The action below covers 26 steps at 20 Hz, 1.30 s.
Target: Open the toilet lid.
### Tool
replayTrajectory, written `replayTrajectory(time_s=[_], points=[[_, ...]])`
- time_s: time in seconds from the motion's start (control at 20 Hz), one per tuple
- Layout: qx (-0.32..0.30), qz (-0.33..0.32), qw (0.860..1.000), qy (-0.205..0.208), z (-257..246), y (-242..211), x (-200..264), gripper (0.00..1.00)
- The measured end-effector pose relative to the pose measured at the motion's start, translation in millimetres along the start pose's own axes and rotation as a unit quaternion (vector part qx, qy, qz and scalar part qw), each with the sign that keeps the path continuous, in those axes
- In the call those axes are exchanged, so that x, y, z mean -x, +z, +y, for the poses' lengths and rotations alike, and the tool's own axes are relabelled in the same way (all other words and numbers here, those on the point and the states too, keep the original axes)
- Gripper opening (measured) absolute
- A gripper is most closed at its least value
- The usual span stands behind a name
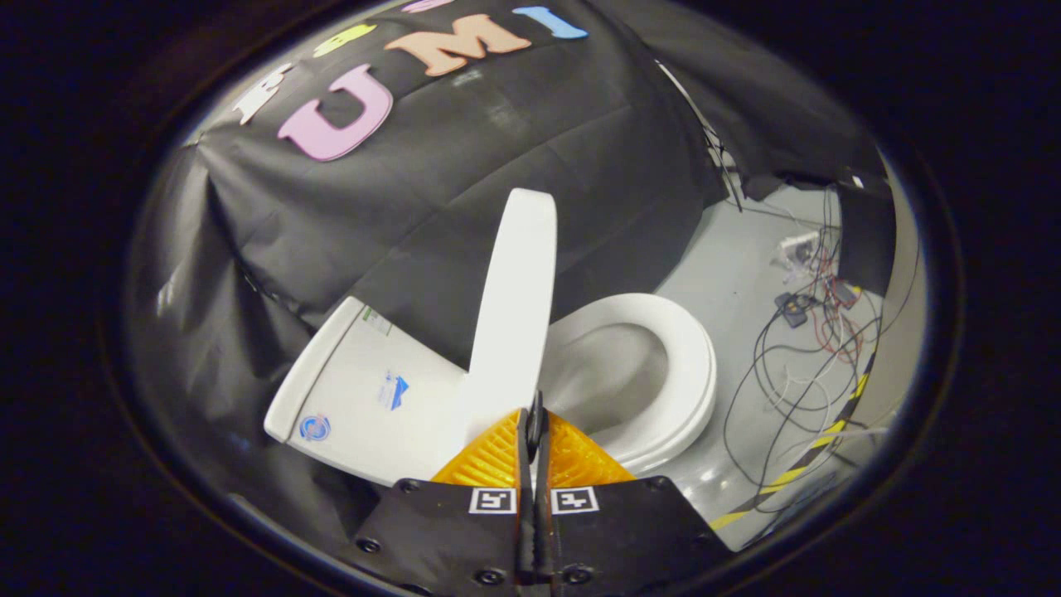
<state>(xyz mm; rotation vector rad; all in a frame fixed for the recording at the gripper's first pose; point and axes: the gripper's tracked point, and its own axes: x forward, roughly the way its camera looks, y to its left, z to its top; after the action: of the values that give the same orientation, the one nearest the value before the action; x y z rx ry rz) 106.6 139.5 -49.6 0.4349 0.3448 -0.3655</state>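
Just ahead of the jaws (pixel 535 423), the white plastic toilet lid (pixel 518 307) stands raised and edge-on, its lower edge at their tips. The jaws are closed together, seemingly nipping that edge. Beyond, to the right, lies the white oval toilet seat (pixel 688 365); to the left, the white cistern (pixel 365 390).

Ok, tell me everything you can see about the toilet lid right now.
The toilet lid is a smooth, glossy white panel with rounded edges, plastic by the look of it. It stands raised, seen almost edge on, between the tank and the open seat, its top against the black cloth wall. The gripper sits at its lower edge, fingers closed with only a thin gap; whether they pinch the lid cannot be told.
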Motion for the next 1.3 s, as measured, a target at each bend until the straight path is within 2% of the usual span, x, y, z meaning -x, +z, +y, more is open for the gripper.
replayTrajectory(time_s=[0.6,1.15,1.3], points=[[0.032,-0.033,0.999,-0.019,33.3,11.6,10.2,0.01],[0.097,-0.063,0.992,-0.043,59.0,15.9,16.1,0.01],[0.09,-0.065,0.993,-0.043,69.4,18.2,18.2,0.01]])
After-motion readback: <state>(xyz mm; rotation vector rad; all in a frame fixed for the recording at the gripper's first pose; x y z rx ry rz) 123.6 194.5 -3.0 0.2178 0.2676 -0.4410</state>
